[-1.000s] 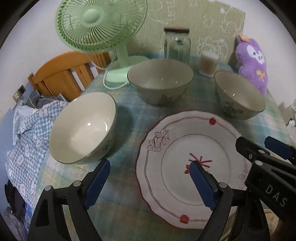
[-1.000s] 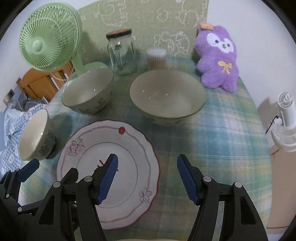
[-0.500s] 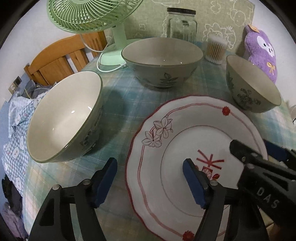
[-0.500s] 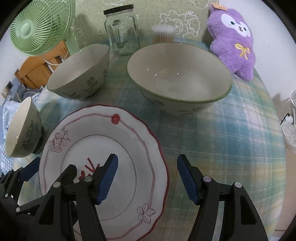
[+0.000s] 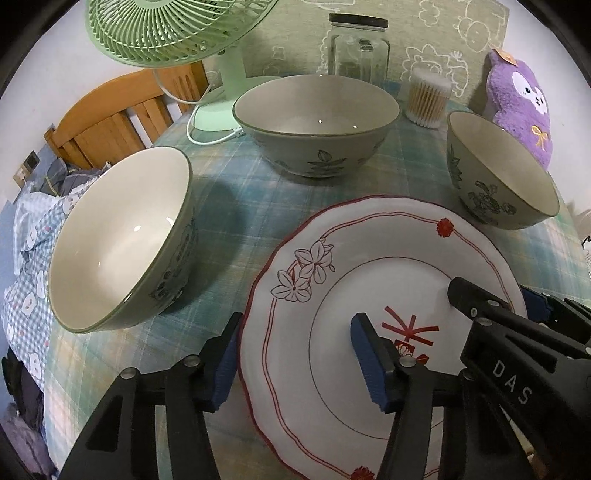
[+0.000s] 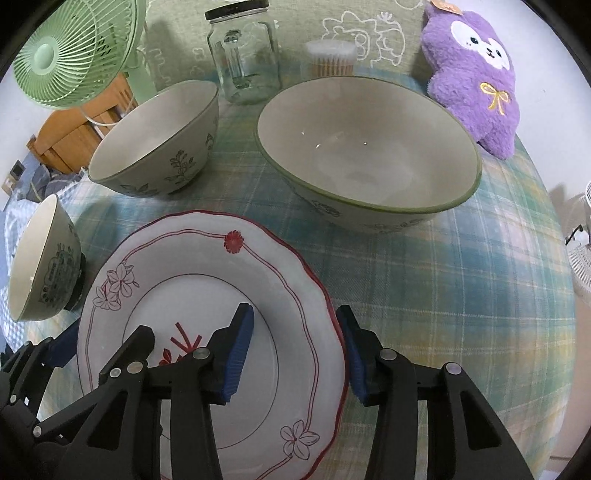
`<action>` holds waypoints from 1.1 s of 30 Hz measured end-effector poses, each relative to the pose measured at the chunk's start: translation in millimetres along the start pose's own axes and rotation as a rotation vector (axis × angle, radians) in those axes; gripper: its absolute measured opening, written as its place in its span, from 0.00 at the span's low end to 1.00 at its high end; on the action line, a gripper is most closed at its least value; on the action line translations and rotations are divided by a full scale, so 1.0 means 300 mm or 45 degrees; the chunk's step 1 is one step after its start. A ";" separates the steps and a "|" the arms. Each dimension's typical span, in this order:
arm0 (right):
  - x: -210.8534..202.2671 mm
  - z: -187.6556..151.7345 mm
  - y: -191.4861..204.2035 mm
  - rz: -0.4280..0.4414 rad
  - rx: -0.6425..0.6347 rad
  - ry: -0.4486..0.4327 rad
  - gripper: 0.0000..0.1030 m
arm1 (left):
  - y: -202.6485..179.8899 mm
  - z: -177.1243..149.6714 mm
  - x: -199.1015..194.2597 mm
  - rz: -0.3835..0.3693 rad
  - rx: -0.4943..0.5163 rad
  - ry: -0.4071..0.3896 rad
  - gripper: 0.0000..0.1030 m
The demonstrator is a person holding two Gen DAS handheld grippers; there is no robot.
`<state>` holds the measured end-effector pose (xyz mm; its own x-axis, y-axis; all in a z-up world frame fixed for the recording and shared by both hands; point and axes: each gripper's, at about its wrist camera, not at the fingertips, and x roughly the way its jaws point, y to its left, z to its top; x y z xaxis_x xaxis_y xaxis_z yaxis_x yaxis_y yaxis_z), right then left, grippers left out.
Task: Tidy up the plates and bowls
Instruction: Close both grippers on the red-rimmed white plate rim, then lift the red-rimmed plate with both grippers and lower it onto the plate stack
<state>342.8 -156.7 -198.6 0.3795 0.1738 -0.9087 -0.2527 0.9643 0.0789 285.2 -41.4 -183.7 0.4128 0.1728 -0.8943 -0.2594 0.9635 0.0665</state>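
Observation:
A white plate (image 5: pixel 369 280) with red trim and flowers lies on the checked tablecloth; it also shows in the right wrist view (image 6: pixel 192 280). My left gripper (image 5: pixel 295 363) is open, its jaws astride the plate's left rim. My right gripper (image 6: pixel 295 350) is open, its jaws astride the plate's right rim. Three green-rimmed bowls stand around the plate: one at the left (image 5: pixel 118 236), a wide one behind (image 5: pixel 317 122), one at the right (image 5: pixel 498 170). In the right wrist view they are the small bowl (image 6: pixel 40 258), the middle bowl (image 6: pixel 155 136) and the big bowl (image 6: pixel 369 155).
A green fan (image 5: pixel 166 29), a glass jar (image 5: pixel 360 48), a cotton swab tub (image 5: pixel 428 98) and a purple plush toy (image 5: pixel 521 107) stand at the table's back. A wooden chair (image 5: pixel 110 118) is at the left. The table edge falls away at the right (image 6: pixel 554 295).
Both grippers have moved down and forward, closing in on the plate until each one's jaws straddle a rim. The jaws have narrowed a little but stay open.

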 end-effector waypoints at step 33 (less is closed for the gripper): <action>-0.409 -0.228 -0.110 -0.081 0.133 -0.145 0.48 | -0.091 -0.168 -0.365 -0.098 0.105 -0.130 0.57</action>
<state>243.7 -223.4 -117.7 0.4919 0.1277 -0.8612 -0.1335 0.9886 0.0704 203.2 -97.0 -110.0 0.5162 0.1134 -0.8489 -0.1526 0.9875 0.0391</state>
